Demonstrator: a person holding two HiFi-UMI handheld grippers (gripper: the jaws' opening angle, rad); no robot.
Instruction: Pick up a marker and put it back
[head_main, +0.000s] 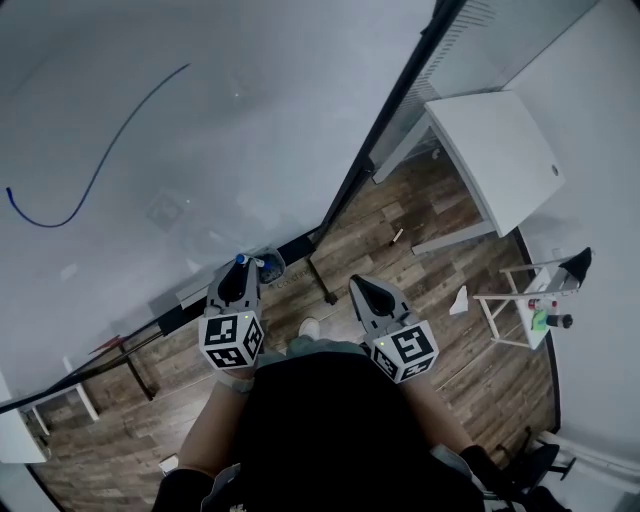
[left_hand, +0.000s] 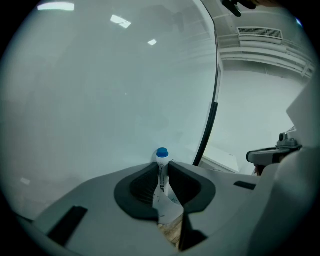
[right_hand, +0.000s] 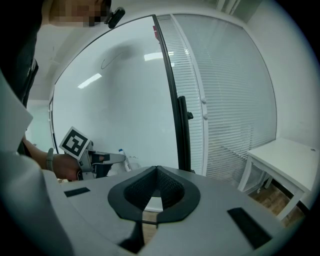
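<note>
Two grippers, head view: the left gripper (head_main: 242, 268) and the right gripper (head_main: 366, 290) both point away from the person, well apart from each other, the left one toward the whiteboard (head_main: 250, 100).
Marker, head view: the marker (head_main: 240, 260) shows only as a small blue tip at the end of the left gripper, near the whiteboard's lower edge.
Whiteboard, head view: smooth, glossy and pale grey, with one thin curved blue line (head_main: 100, 160) and a black frame (head_main: 390, 110) along its right side.
Floor, head view: brown wood-grain planks (head_main: 400, 250), with a white flat-topped table (head_main: 500, 150) standing on them at the right.
Marker, left gripper view: the marker (left_hand: 161, 170) stands upright between the dark ribbed pads (left_hand: 144, 186). Its round white barrel touches both, and its rounded blue cap (left_hand: 162, 153) pokes out above the tips.
Left gripper, left gripper view: the left gripper (left_hand: 161, 165) has its jaws pressed onto the marker's barrel, one on each side.
Right gripper, right gripper view: the right gripper (right_hand: 157, 170) has its tips together with nothing between them. Its pads are dark and ribbed, set in a smooth grey shell.
Marker, right gripper view: the marker (right_hand: 122, 153) is small and far to the left, upright at the tip of the left gripper (right_hand: 119, 159), close to the whiteboard.
Cube, right gripper view: a black-and-white square-patterned cube (right_hand: 75, 142) sits on the left gripper above the hand (right_hand: 65, 166) holding it.
Blinds, right gripper view: white slatted blinds (right_hand: 225, 100) hang right of the black frame, with the white table (right_hand: 292, 162) beside them.
</note>
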